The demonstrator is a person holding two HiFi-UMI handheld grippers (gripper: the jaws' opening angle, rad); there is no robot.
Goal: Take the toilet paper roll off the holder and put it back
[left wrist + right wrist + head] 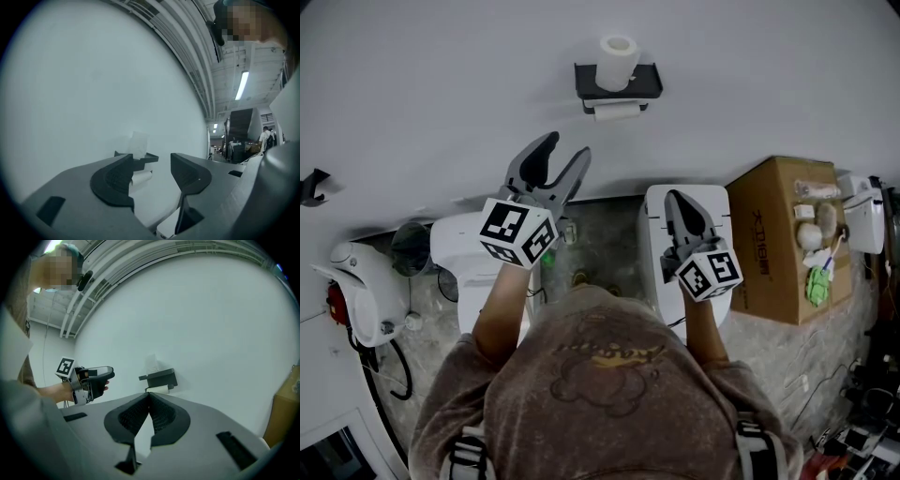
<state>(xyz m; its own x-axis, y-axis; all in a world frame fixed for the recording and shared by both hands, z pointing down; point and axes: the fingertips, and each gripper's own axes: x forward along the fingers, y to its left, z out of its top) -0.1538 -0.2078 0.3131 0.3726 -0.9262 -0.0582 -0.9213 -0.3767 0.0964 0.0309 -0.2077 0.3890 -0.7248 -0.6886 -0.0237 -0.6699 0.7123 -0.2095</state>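
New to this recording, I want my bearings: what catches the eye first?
A white toilet paper roll stands upright on a black holder on the wall. Below it the left tongs point toward it, open and empty, while the right tongs are shut. A cardboard box sits at the right.

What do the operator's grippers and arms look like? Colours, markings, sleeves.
The left gripper and right gripper are both grey plastic. Each has a two-jaw claw lined with black textured pads. Each also carries a white cube with black square markers. No cables show. The person wears a brown short-sleeved T-shirt with a faint print; the forearms are bare.
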